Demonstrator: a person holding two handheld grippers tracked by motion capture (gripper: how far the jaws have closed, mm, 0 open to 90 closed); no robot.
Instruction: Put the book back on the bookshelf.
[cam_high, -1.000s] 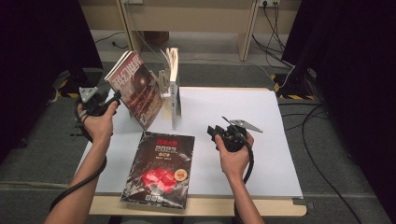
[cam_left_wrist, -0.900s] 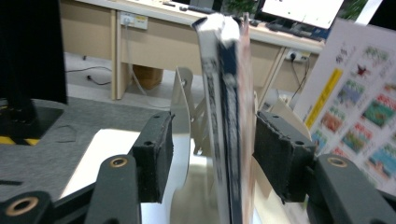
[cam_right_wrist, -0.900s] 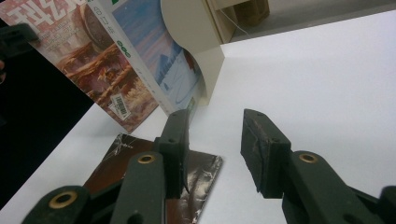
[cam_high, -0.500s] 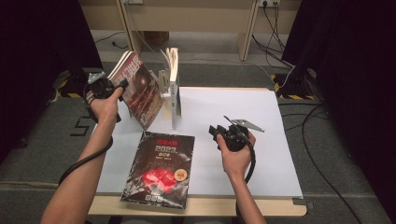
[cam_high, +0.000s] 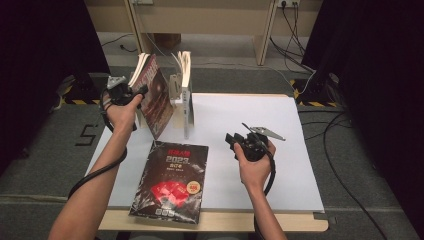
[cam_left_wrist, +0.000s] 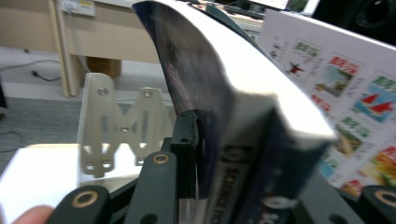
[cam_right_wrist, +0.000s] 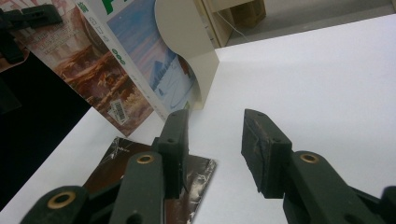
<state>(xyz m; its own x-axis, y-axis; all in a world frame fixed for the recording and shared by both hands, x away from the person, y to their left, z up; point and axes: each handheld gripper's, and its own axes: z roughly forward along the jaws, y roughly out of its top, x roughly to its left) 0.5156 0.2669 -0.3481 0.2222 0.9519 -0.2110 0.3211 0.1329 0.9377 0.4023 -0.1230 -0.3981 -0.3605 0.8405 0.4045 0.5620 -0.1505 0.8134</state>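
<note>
— Since a second ago, what has changed?
— Left gripper (cam_high: 141, 91) has carried the dark-covered magazine (cam_high: 155, 100) closer to the metal bookend (cam_high: 176, 86) at the back left of the desk (cam_high: 300, 165), and its jaws have just been closing on that magazine.
— Is it gripped now?
— Yes. In the left gripper view the jaws pinch the magazine's edge (cam_left_wrist: 233, 154), which stands tilted over the desk's left edge.
— And the right gripper (cam_high: 233, 141)?
— Unmoved, held above the white desk top, jaws parted with nothing between them. A second magazine (cam_high: 170, 182) lies flat at the near edge; another book (cam_high: 186, 95) stands upright by the bookend.
</note>
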